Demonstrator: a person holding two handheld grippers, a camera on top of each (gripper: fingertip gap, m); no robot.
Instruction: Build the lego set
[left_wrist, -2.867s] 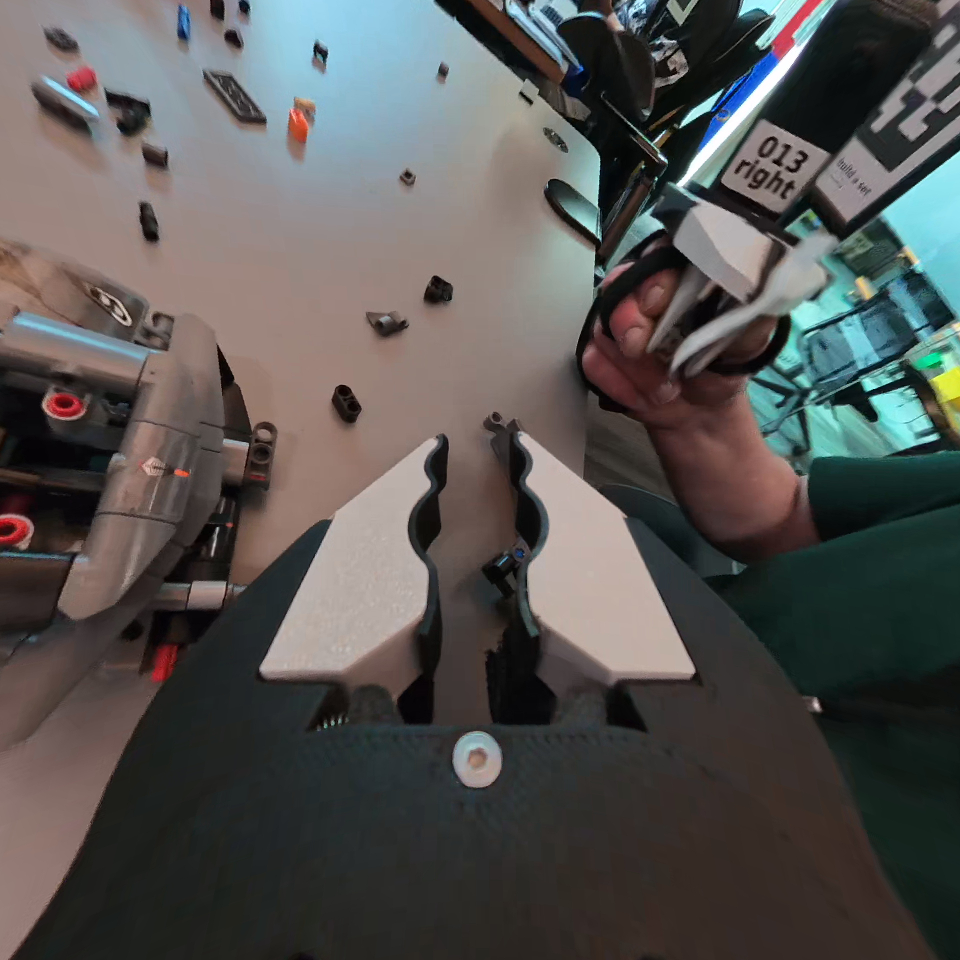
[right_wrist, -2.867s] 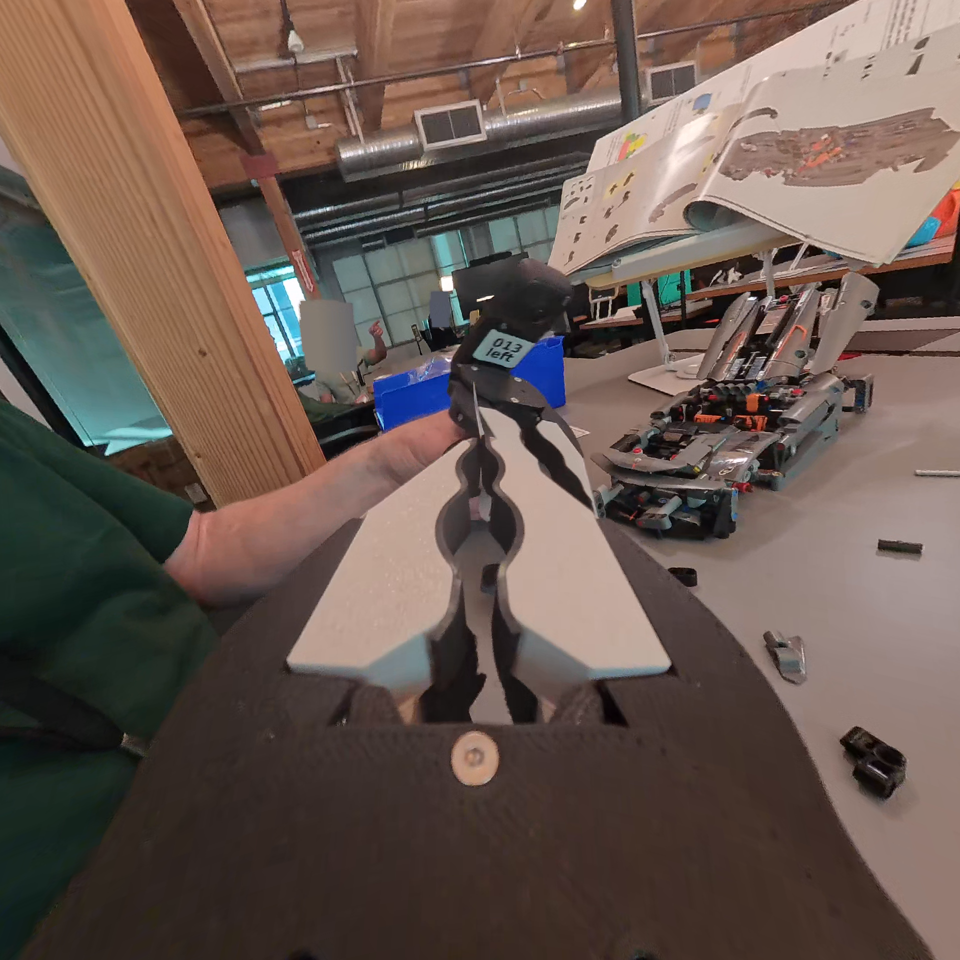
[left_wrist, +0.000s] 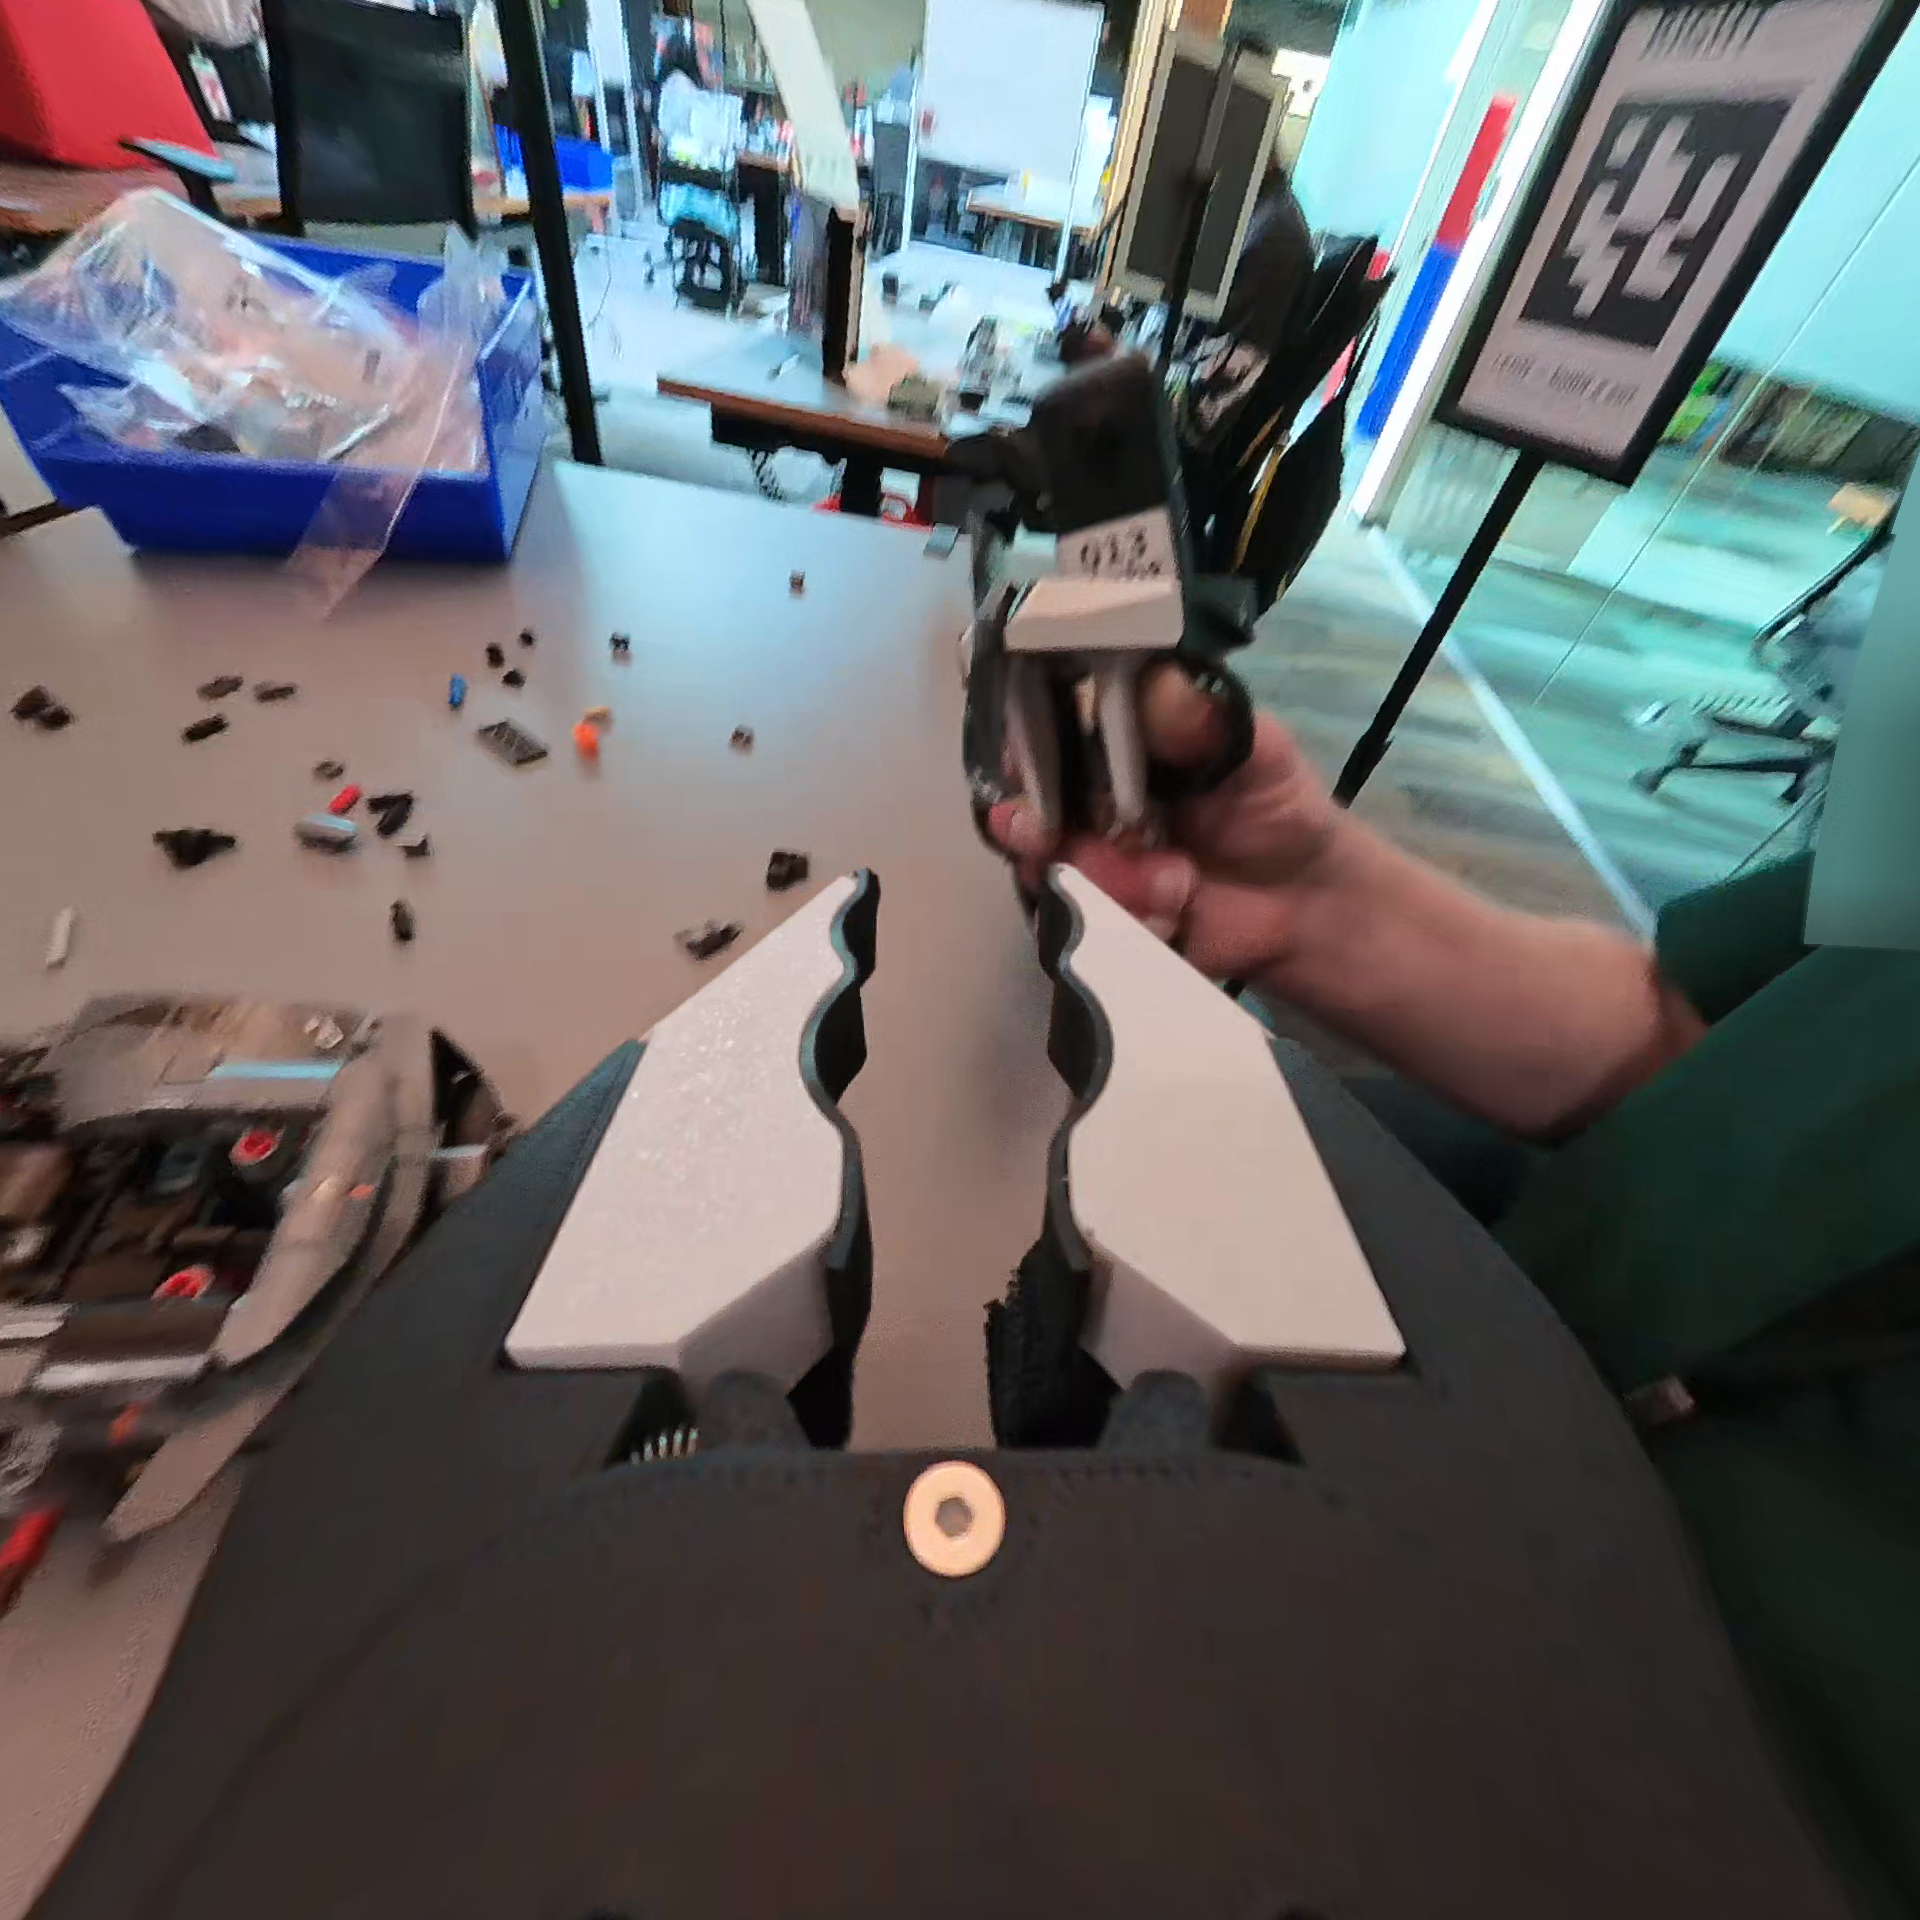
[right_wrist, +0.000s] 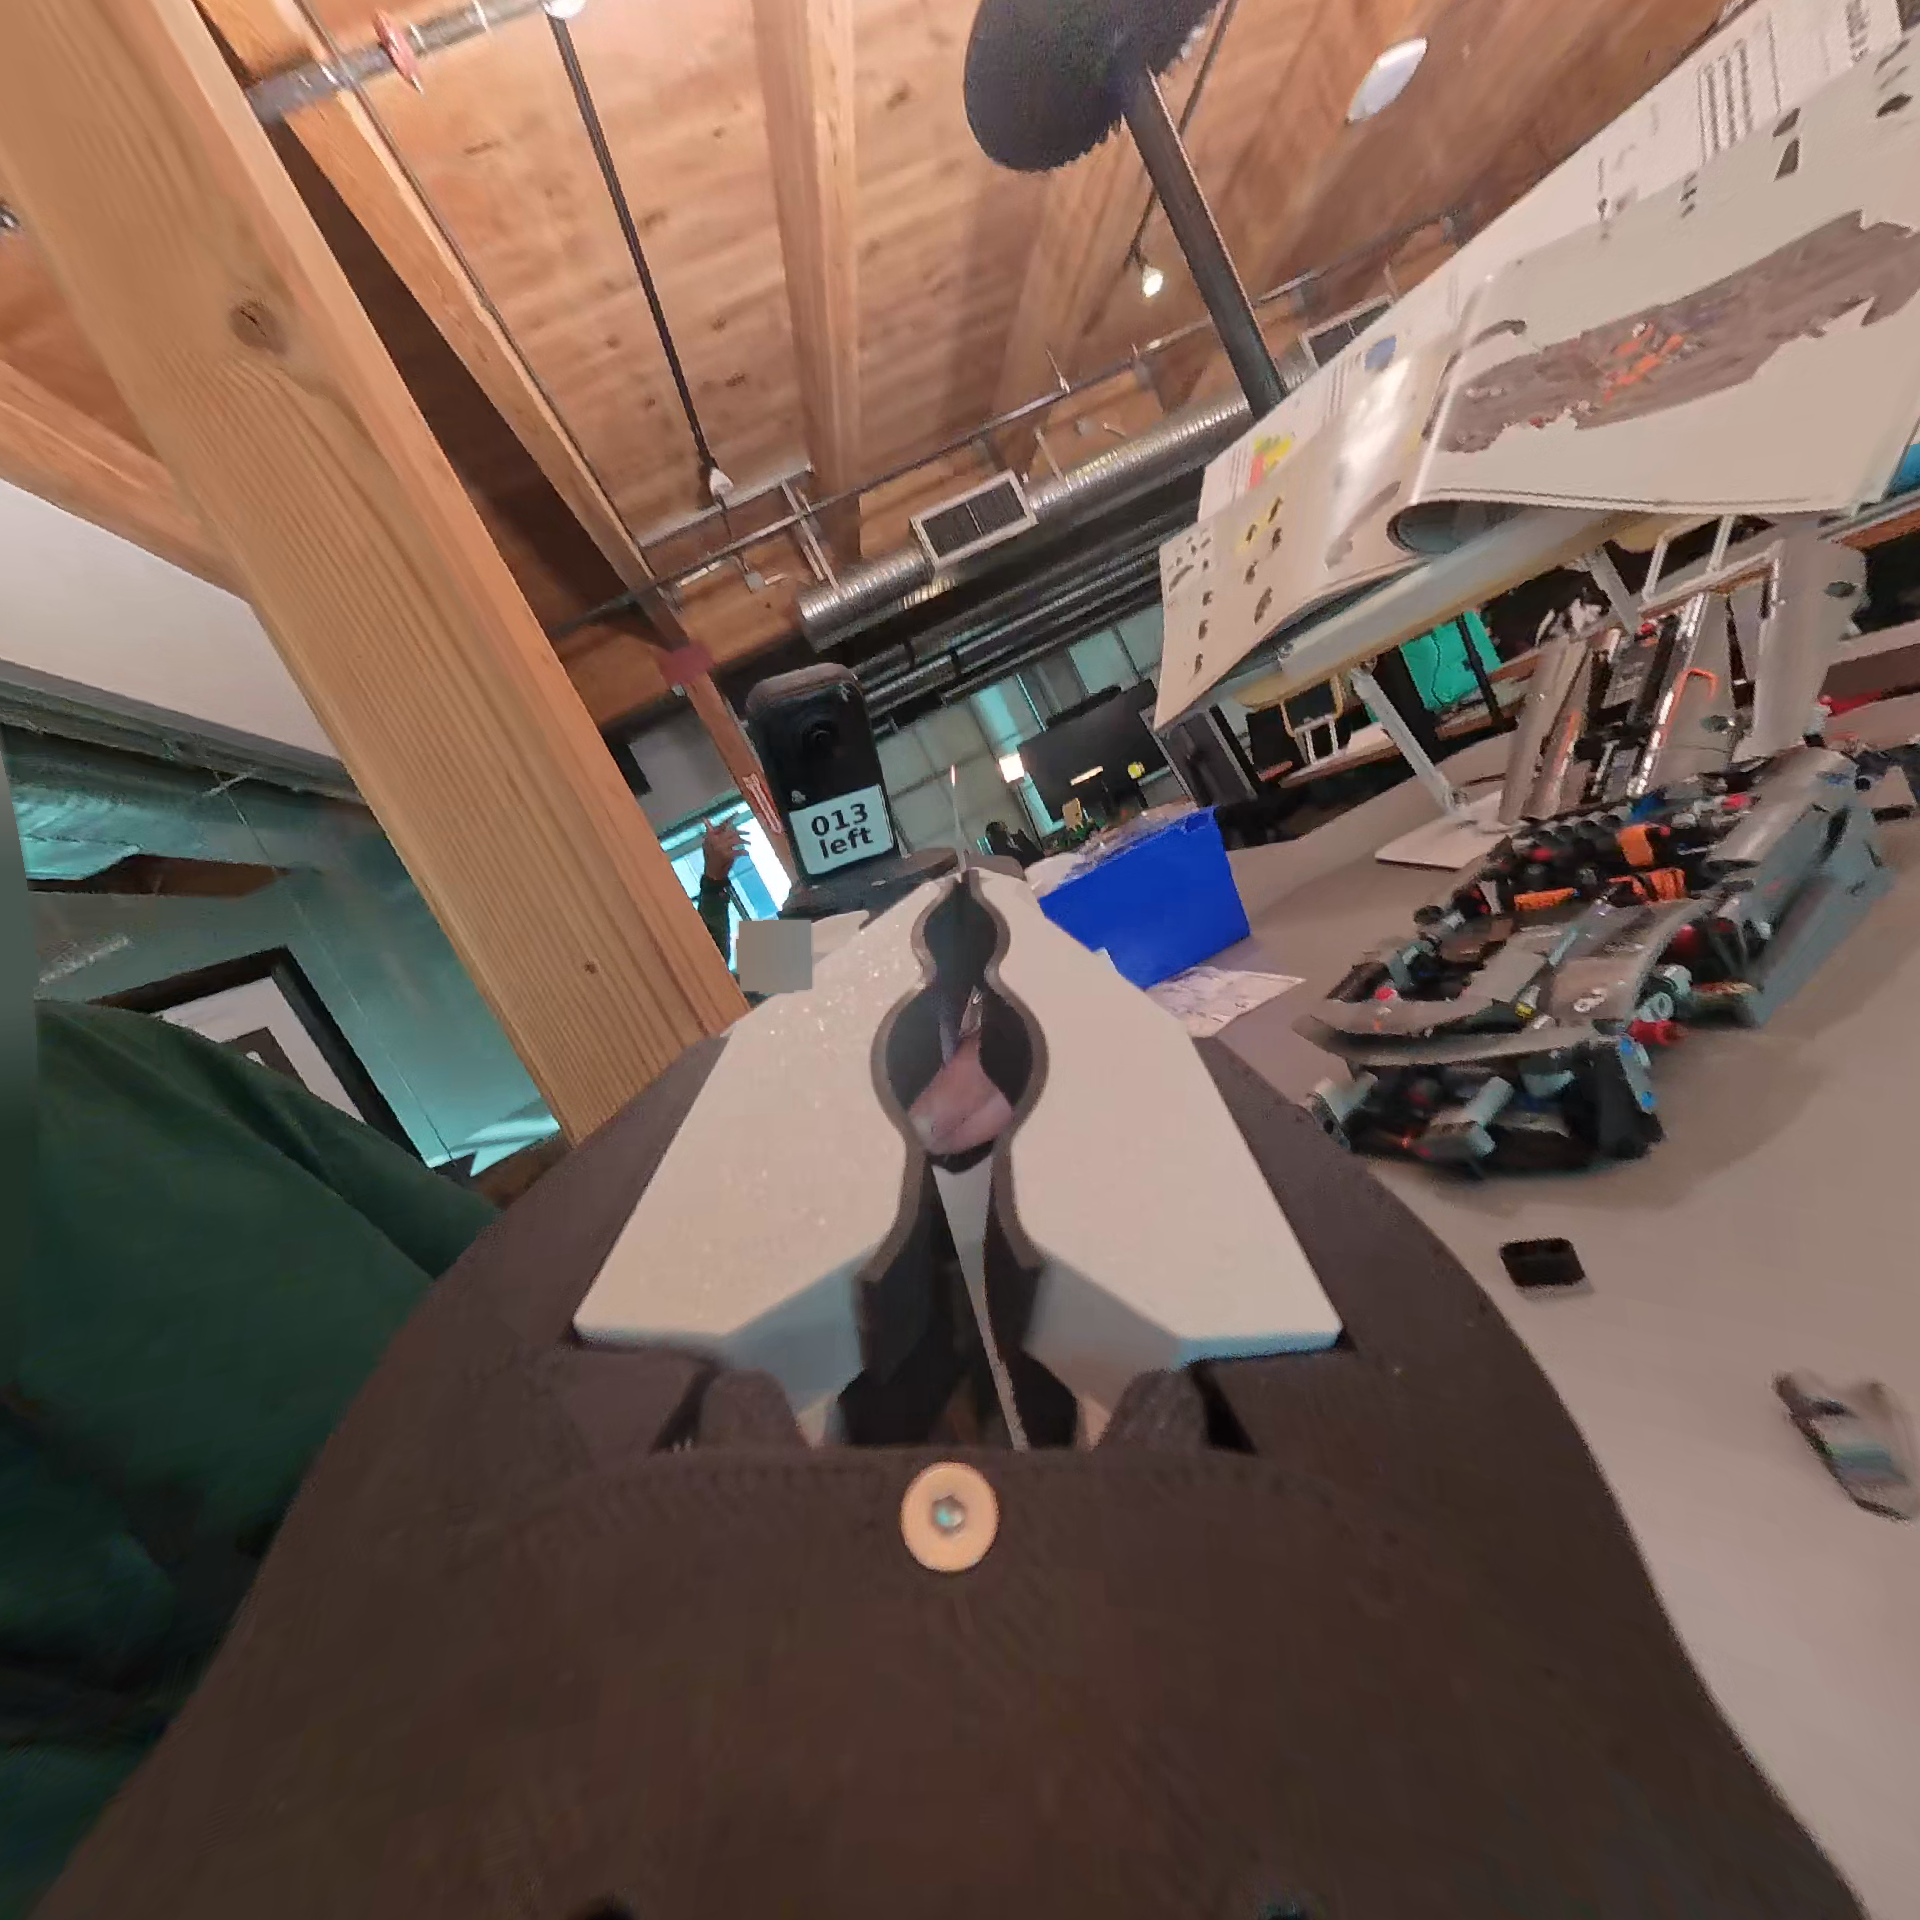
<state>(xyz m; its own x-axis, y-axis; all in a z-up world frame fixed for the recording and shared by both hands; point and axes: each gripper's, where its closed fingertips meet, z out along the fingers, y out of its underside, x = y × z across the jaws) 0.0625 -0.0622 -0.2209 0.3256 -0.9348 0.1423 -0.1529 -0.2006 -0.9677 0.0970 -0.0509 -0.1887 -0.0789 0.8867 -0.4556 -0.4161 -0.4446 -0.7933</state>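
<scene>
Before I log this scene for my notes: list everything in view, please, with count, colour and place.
Lego car model: one, grey and black with orange and red bits, on the table, partly built.
Loose Lego pieces: many, mostly black, some red, orange, blue, scattered on the table.
Bin: one, blue, far table edge, holding clear plastic bags.
Instruction booklet: one, white, open on a stand behind the model.
Table: one, grey.
Wooden post: one, left of the right wrist view.
Left gripper: open, empty.
Right gripper: shut.
Person's hand: holding the right gripper; green sleeve.
</scene>
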